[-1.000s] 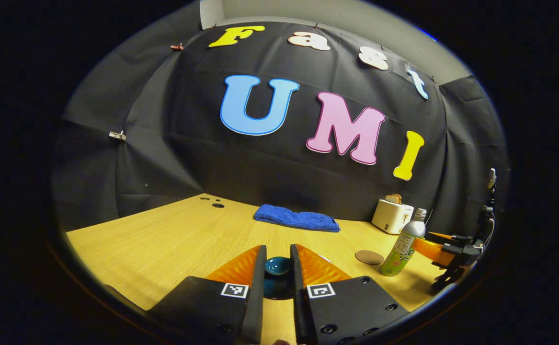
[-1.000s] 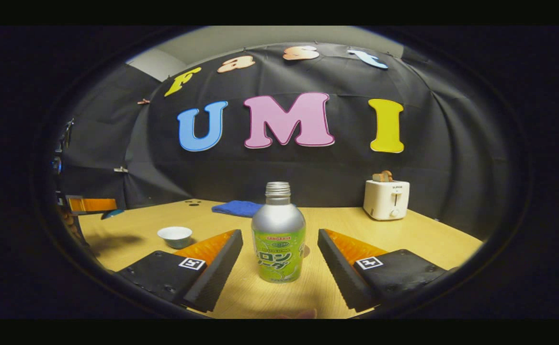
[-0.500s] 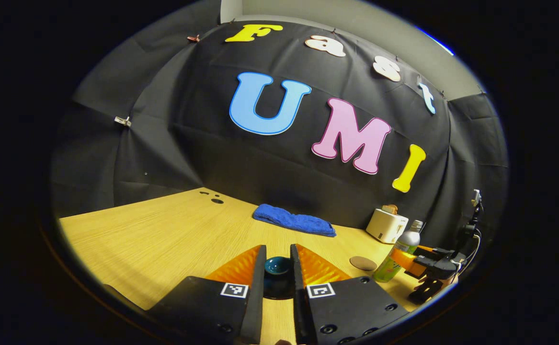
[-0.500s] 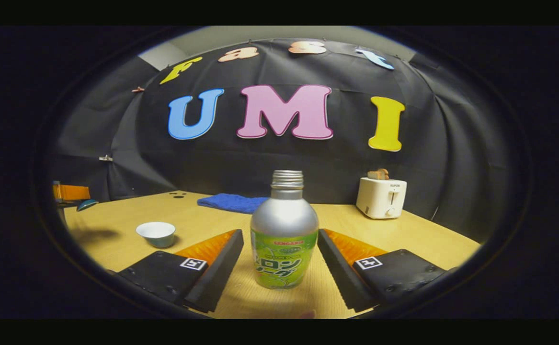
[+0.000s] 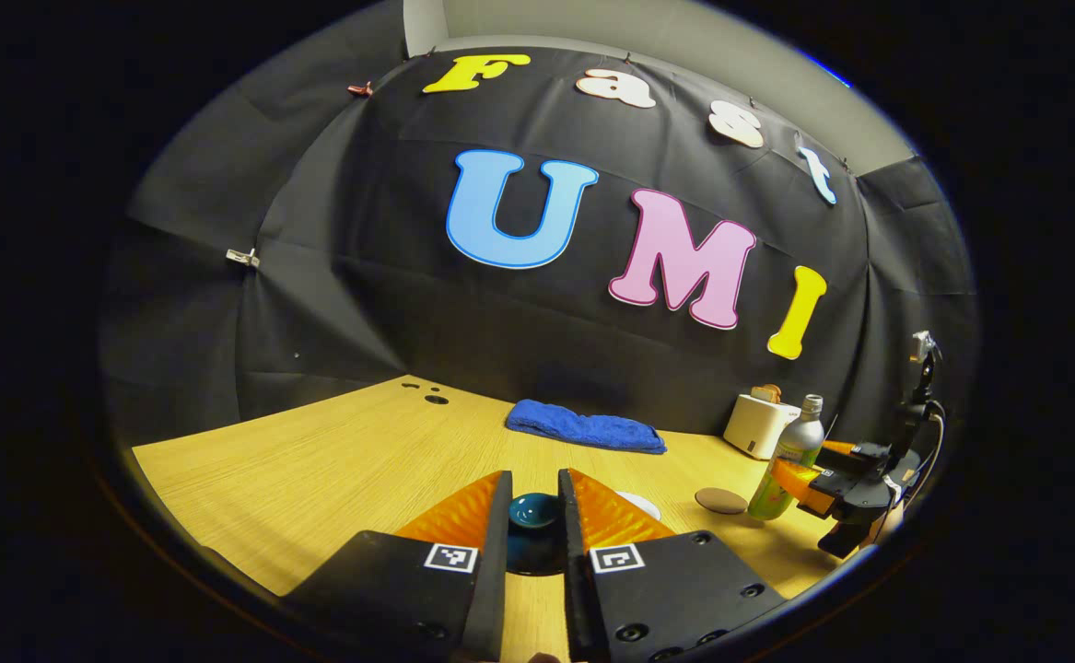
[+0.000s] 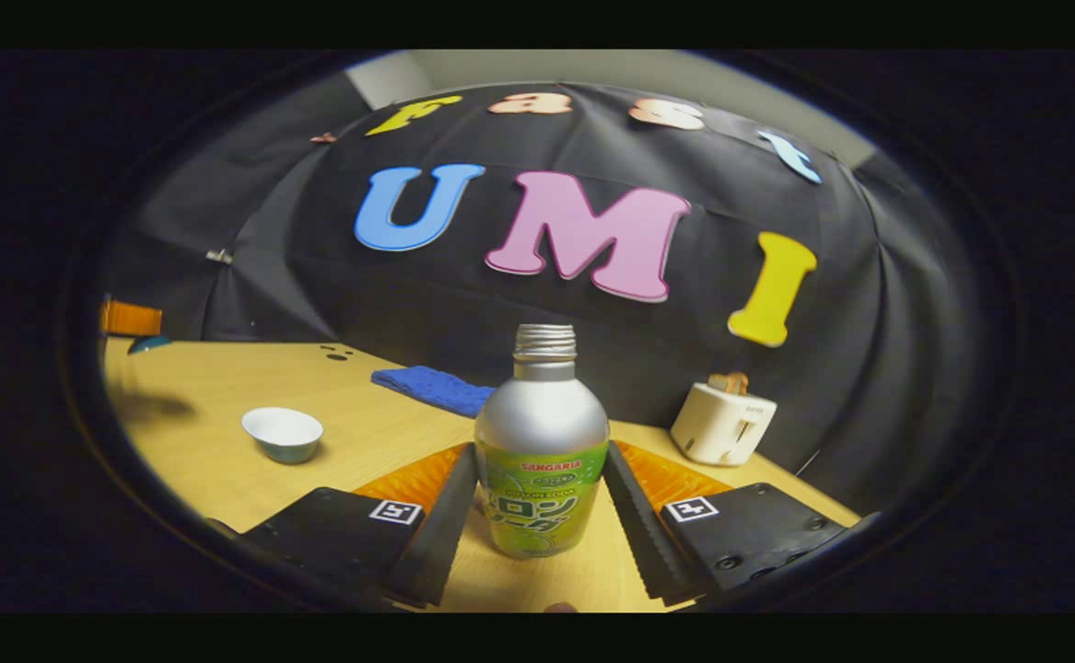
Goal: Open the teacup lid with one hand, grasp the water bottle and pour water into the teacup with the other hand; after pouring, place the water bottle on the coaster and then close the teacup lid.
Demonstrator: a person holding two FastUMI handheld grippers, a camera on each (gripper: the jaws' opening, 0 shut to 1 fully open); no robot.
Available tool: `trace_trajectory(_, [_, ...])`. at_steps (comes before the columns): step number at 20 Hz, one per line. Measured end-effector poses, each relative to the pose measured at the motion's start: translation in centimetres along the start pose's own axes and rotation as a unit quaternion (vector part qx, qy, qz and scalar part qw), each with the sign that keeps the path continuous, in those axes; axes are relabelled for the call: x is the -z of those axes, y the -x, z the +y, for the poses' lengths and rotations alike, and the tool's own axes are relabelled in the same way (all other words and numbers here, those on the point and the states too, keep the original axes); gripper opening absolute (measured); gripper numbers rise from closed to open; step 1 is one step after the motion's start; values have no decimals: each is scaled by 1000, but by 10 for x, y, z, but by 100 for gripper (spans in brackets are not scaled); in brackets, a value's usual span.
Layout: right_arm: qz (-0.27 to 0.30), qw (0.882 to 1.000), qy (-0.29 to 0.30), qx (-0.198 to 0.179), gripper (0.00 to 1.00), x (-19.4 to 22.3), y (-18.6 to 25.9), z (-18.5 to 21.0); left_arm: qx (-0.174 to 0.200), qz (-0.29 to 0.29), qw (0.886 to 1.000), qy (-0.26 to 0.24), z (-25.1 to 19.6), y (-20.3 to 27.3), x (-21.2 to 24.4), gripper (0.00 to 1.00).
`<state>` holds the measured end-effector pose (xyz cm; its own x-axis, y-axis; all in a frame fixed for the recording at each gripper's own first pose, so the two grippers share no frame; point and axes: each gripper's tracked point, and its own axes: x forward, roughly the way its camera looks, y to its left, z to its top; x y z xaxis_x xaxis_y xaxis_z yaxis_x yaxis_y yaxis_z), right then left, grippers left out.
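The left gripper (image 5: 534,516) is held level above the bench (image 5: 316,470), its fingers clamped on the dark blue teacup lid (image 5: 533,509). In the right gripper view, the open white teacup (image 6: 283,434) sits on the bench at left. The right gripper (image 6: 542,497) tilts slightly, fingers pressed against both sides of the upright, capless water bottle (image 6: 542,442). The coaster (image 5: 720,500) lies just beside the bottle.
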<state>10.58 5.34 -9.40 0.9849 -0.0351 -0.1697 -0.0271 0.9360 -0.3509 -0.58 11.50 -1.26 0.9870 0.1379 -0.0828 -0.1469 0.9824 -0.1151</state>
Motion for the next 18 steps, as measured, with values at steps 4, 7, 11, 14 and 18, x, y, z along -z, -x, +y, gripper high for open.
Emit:
trace_trajectory(4, [-17, 991, 132, 0, 80, -14, -13, 14, -3, 6, 1000, 4, 5, -1, 4, 30])
trace_trajectory(7, [-26, 972, 233, -19, 80, -15, -21, 33, -6, 8, 1000, 3, 8, -2, 5, 30])
trace_trajectory(11, [-31, 945, 324, -36, 80, -7, -28, 50, -6, 9, 1000, 1, 9, -2, 5, 30])
trace_trajectory(14, [-30, 930, 363, -47, 80, -2, -32, 63, -1, 14, 1000, 9, 5, -4, 10, 30])
trace_trajectory(18, [-37, 907, 414, -61, 80, 1, -36, 81, 1, 19, 1000, 10, 4, -4, 13, 30])
